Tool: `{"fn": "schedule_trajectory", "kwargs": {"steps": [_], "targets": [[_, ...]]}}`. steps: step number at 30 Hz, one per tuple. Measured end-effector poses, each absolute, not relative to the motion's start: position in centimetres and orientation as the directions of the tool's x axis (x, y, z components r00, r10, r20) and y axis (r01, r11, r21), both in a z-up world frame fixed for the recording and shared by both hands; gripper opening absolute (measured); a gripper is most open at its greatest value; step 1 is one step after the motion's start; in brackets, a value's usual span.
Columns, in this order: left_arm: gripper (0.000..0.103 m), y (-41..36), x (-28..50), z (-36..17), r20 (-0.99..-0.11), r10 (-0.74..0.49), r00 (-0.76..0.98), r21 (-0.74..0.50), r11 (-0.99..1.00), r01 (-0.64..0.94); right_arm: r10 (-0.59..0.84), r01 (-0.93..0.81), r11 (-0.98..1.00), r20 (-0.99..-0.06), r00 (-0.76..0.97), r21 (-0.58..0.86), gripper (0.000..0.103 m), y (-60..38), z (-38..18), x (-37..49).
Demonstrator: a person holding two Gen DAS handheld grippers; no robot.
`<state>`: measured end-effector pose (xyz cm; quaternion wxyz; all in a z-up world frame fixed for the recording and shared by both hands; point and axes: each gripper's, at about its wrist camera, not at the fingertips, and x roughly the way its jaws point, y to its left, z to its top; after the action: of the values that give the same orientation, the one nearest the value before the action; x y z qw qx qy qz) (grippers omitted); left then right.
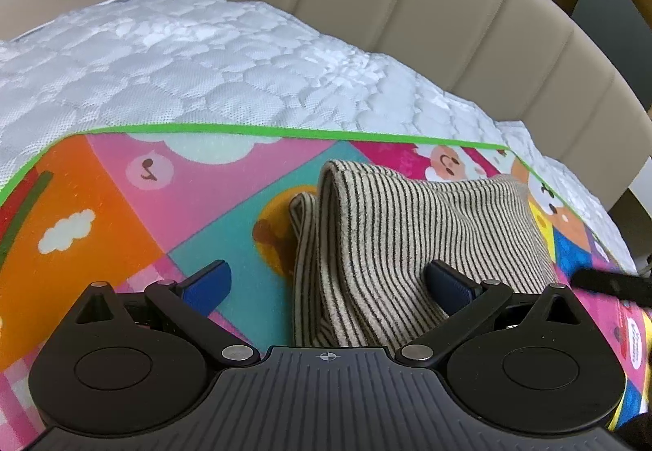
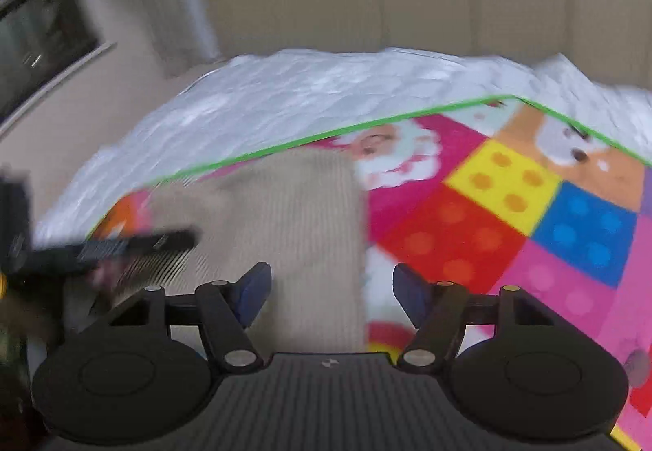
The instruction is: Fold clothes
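The striped garment (image 1: 407,239) lies folded into a thick bundle on the play mat (image 1: 122,214), so folding looks nearly done. Left tongs (image 1: 326,288) gape wide over its near edge; right tongs (image 2: 330,292) also wide, empty. The blurred right view alone probably shows the garment's far side.

- Left gripper (image 1: 328,288): jaws spread wide, blue fingertips (image 1: 212,286) well apart, pointing forward and slightly down.
- Right gripper (image 2: 332,294): jaws likewise parted, blue pads (image 2: 254,294) holding nothing; view blurred.
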<state>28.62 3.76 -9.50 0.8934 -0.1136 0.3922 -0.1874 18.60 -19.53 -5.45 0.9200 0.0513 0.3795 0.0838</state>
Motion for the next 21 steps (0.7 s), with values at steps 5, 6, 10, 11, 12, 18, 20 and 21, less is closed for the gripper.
{"fn": "schedule_trajectory", "kwargs": {"steps": [5,6,10,11,12,18,20,21], "targets": [[0.103,3.8,28.4,-9.2,-0.658,-0.417,0.627,-0.349,0.907,0.238,0.08,-0.066,0.997,-0.715,0.694,0.048,0.086,-18.0,-7.7,19.5],[0.103,3.8,28.3,-9.1,-0.657,-0.411,0.632,-0.34,0.91,0.239,0.076,-0.05,0.997,-0.72,0.689,0.058,0.086,-18.2,-7.4,19.5],[0.103,4.0,28.0,-8.6,-0.653,-0.387,0.651,-0.308,0.921,0.238,0.154,0.012,0.977,-0.752,0.641,0.211,0.087,-19.4,-5.9,17.9],[0.103,4.1,28.0,-8.4,-0.652,-0.382,0.655,-0.304,0.923,0.235,0.205,0.029,0.959,-0.76,0.616,0.282,0.087,-19.7,-6.1,17.4],[0.103,4.2,28.1,-8.4,-0.652,-0.38,0.657,-0.306,0.924,0.23,0.256,0.049,0.935,-0.765,0.591,0.351,0.087,-20.0,-6.3,16.9],[0.103,4.7,28.3,-8.4,-0.659,-0.384,0.647,-0.325,0.921,0.215,0.468,0.225,0.711,-0.687,0.556,0.666,0.087,-20.6,-10.1,17.4],[0.103,4.8,28.1,-8.3,-0.663,-0.384,0.643,-0.323,0.921,0.216,0.479,0.254,0.66,-0.657,0.583,0.707,0.078,-20.9,-11.0,18.4],[0.103,4.8,28.1,-8.3,-0.665,-0.383,0.641,-0.322,0.922,0.217,0.485,0.265,0.639,-0.646,0.59,0.722,0.073,-21.1,-11.4,18.9]]}}
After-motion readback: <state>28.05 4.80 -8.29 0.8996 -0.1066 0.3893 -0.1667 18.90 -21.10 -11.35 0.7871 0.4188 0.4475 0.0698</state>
